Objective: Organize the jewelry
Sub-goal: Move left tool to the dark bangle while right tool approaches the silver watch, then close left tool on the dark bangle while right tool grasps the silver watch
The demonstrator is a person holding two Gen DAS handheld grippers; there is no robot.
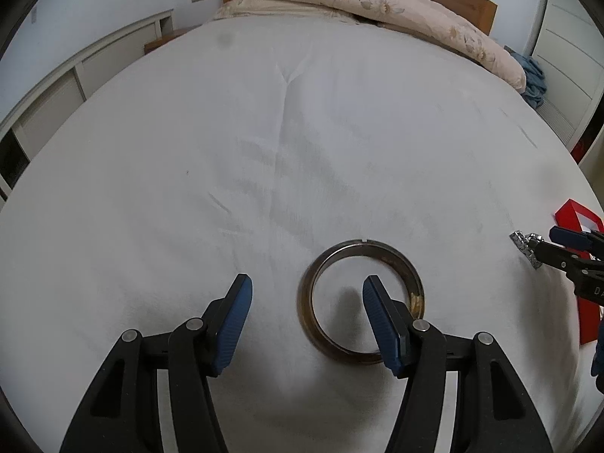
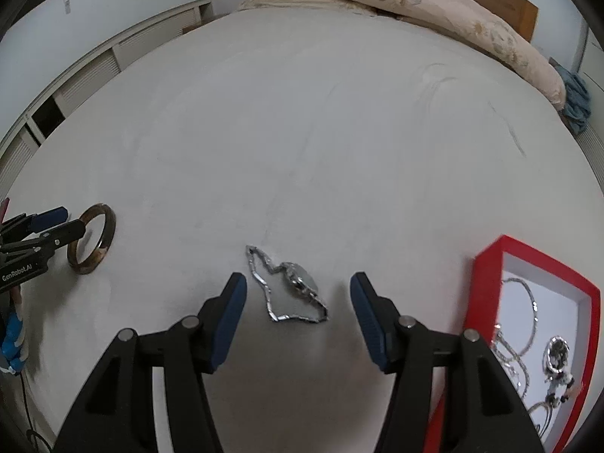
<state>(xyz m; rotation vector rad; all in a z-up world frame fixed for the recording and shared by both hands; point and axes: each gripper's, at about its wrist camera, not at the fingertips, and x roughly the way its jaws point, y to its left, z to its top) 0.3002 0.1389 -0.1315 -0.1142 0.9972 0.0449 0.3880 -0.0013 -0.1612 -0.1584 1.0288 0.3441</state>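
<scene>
A dark bronze bangle (image 1: 360, 300) lies flat on the white bed sheet. My left gripper (image 1: 305, 292) is open, its right finger over the bangle's inside and its left finger outside the ring. The bangle also shows in the right wrist view (image 2: 91, 239). A silver chain bracelet with a watch-like face (image 2: 288, 287) lies on the sheet between the fingers of my open right gripper (image 2: 298, 287). It shows in the left wrist view (image 1: 525, 246) at the right gripper's tips. A red jewelry box (image 2: 487, 302) with a white lining holds several silver pieces.
The white bed sheet (image 1: 264, 132) fills both views. A folded floral quilt (image 1: 377, 3) lies at the wooden headboard. White cabinets (image 1: 56, 83) run along the left wall. Blue cloth (image 1: 532, 79) sits at the far right of the bed. The red box (image 1: 581, 268) is at the right edge.
</scene>
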